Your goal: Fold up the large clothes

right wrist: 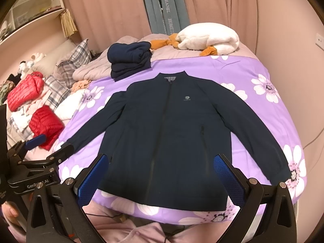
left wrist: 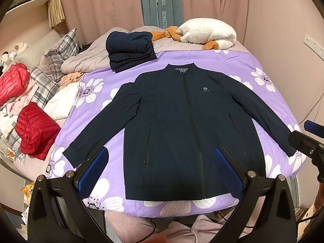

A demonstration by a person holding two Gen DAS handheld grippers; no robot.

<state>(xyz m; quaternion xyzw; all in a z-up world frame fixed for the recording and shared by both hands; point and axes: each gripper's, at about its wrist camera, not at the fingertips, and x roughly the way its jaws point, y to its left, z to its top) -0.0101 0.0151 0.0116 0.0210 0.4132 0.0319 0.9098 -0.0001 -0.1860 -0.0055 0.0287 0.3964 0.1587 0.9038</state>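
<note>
Purple floral bedspread (left wrist: 232, 64), pink curtains (left wrist: 101, 6)

1 navy jacket (left wrist: 182, 125) spread flat on 1 bed (left wrist: 243, 64); 1 stack of folded navy clothes (left wrist: 129, 50) behind it; 2 red puffer jackets (left wrist: 34, 129); 1 white plush blanket (left wrist: 208, 33); 2 hand-held grippers: left hand-held gripper (left wrist: 160, 172), right hand-held gripper (right wrist: 160, 178), both wide apart, empty; 2 blue pads each.
</note>
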